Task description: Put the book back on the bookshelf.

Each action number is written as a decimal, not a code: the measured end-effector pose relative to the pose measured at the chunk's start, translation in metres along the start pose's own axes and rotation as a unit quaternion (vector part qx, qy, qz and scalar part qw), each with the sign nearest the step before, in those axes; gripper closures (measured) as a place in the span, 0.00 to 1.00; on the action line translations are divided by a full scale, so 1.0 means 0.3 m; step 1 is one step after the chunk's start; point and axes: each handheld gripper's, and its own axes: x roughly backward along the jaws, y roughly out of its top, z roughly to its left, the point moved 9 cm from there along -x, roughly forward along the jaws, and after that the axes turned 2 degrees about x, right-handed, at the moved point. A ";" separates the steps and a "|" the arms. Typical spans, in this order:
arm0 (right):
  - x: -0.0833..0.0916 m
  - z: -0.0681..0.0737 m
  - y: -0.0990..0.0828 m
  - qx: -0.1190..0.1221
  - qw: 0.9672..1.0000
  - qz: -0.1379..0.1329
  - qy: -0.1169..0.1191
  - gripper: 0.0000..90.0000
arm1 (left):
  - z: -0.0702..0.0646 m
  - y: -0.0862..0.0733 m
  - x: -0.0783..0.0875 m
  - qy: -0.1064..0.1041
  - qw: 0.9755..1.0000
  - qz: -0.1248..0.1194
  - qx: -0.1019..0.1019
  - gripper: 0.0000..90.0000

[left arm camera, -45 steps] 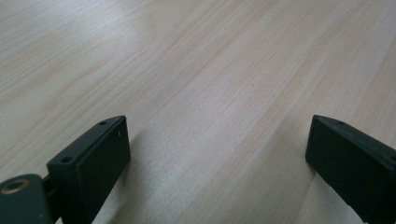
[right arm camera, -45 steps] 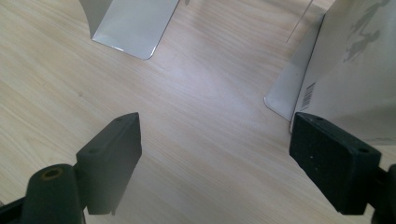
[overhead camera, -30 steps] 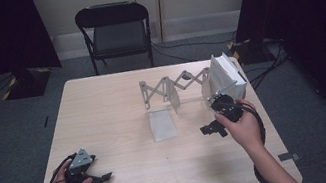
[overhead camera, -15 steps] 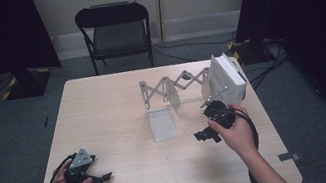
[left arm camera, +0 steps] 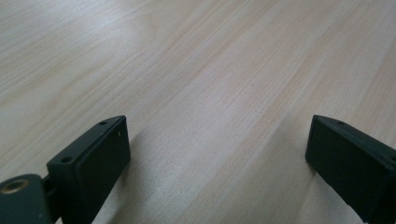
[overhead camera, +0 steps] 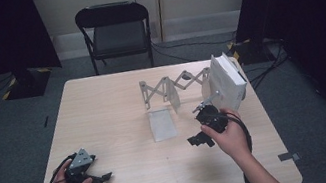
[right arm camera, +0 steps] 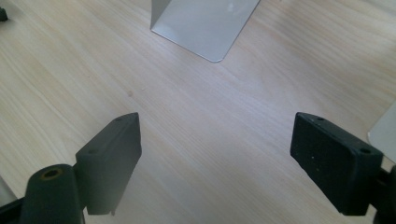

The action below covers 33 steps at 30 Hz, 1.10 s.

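The right gripper (overhead camera: 201, 138), right of centre on the table (overhead camera: 103, 112), has its jaws wide with nothing between them, near the flat metal plate (overhead camera: 162, 124) at mid-frame. The left gripper (overhead camera: 96, 180), lower left, is equally wide and empty. A white book (overhead camera: 226, 80) leans at the rack (overhead camera: 170, 86) just above.

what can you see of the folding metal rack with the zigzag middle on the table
The grey metal expanding rack stands upright on the far half of the pale wooden table. Crossed scissor-like bars link upright flat plates, and the rack looks stretched partway open. One plate's flat base lies on the tabletop toward the person, smooth and faintly shiny; its rounded corner also shows in the right gripper view. A white block of sheets or books leans at the rack's right end. Neither gripper touches the rack.
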 end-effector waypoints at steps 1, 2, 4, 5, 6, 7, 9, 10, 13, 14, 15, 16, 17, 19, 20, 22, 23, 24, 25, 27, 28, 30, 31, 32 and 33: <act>-0.004 0.002 0.001 0.002 1.000 -0.001 -0.001 0.18 | 0.000 0.000 0.000 0.000 1.000 0.000 0.000 0.07; -0.008 0.006 0.002 0.004 1.000 -0.002 -0.001 0.18 | 0.000 0.000 0.000 0.000 1.000 0.000 0.000 0.07; -0.014 0.013 0.004 0.006 1.000 -0.001 0.002 0.18 | 0.000 0.000 0.000 0.000 1.000 0.000 0.000 0.07; -0.017 0.015 0.005 0.007 1.000 -0.002 0.002 0.18 | 0.000 0.000 0.000 0.000 1.000 0.000 0.000 0.07; -0.021 0.021 0.007 0.006 1.000 -0.003 0.004 0.18 | 0.000 0.000 0.000 0.000 1.000 0.000 0.000 0.07; -0.026 0.025 0.008 0.006 1.000 -0.004 0.006 0.18 | 0.000 0.000 0.000 0.000 1.000 0.000 0.000 0.07; -0.037 0.034 0.006 0.011 1.000 0.000 0.008 0.18 | 0.000 0.000 0.000 0.000 1.000 0.000 0.000 0.07; -0.042 0.040 0.007 0.012 1.000 0.000 0.009 0.18 | 0.000 0.000 0.000 0.000 1.000 0.000 0.000 0.07; -0.059 0.054 0.008 0.016 1.000 0.000 0.012 0.18 | 0.000 0.000 0.000 0.000 1.000 0.000 0.000 0.07; -0.064 0.059 0.009 0.019 1.000 0.001 0.014 0.18 | 0.000 0.000 0.000 0.000 1.000 0.000 0.000 0.07; -0.068 0.063 0.009 0.019 1.000 0.001 0.015 0.18 | 0.000 0.000 0.000 0.000 1.000 0.000 0.000 0.07; -0.073 0.067 0.011 0.020 1.000 0.001 0.015 0.18 | 0.000 0.000 0.000 0.000 1.000 0.000 0.000 0.07; -0.076 0.071 0.012 0.022 1.000 0.001 0.017 0.18 | 0.000 0.000 0.000 0.000 1.000 0.000 0.000 0.07; -0.081 0.080 0.016 0.022 1.000 -0.001 0.020 0.18 | 0.000 0.000 0.000 0.000 1.000 0.000 0.000 0.07; -0.084 0.083 0.017 0.023 1.000 -0.002 0.021 0.18 | 0.000 0.000 0.000 0.000 1.000 0.000 0.000 0.07; -0.088 0.089 0.021 0.025 0.999 -0.005 0.023 0.18 | 0.000 0.000 0.000 0.000 1.000 0.000 0.000 0.07; -0.091 0.093 0.023 0.027 0.999 -0.006 0.024 0.18 | 0.000 0.000 0.000 0.000 1.000 0.000 0.000 0.07; -0.095 0.096 0.023 0.028 0.999 -0.006 0.024 0.18 | 0.000 0.000 0.000 0.000 1.000 0.000 0.000 0.07; -0.099 0.100 0.024 0.028 0.999 -0.007 0.025 0.18 | 0.000 0.000 0.000 0.000 1.000 0.000 0.000 0.07; -0.111 0.110 0.023 0.027 0.999 -0.006 0.030 0.18 | 0.000 0.000 0.000 0.000 1.000 0.000 0.000 0.07; -0.118 0.113 0.022 0.030 0.999 -0.005 0.029 0.18 | 0.000 0.000 0.000 0.000 1.000 -0.001 0.000 0.07; -0.131 0.123 0.021 0.033 0.999 -0.005 0.032 0.18 | 0.000 0.000 0.000 0.000 1.000 0.000 0.000 0.07; -0.137 0.129 0.020 0.032 0.999 -0.004 0.035 0.18 | 0.000 0.000 -0.001 0.000 1.000 -0.001 0.000 0.07; -0.137 0.129 0.020 0.032 0.999 -0.004 0.035 0.18 | 0.000 0.000 -0.001 0.000 1.000 -0.001 0.000 0.07; -0.150 0.138 0.021 0.032 0.999 -0.005 0.037 0.18 | 0.000 0.000 0.000 0.000 1.000 0.000 0.000 0.07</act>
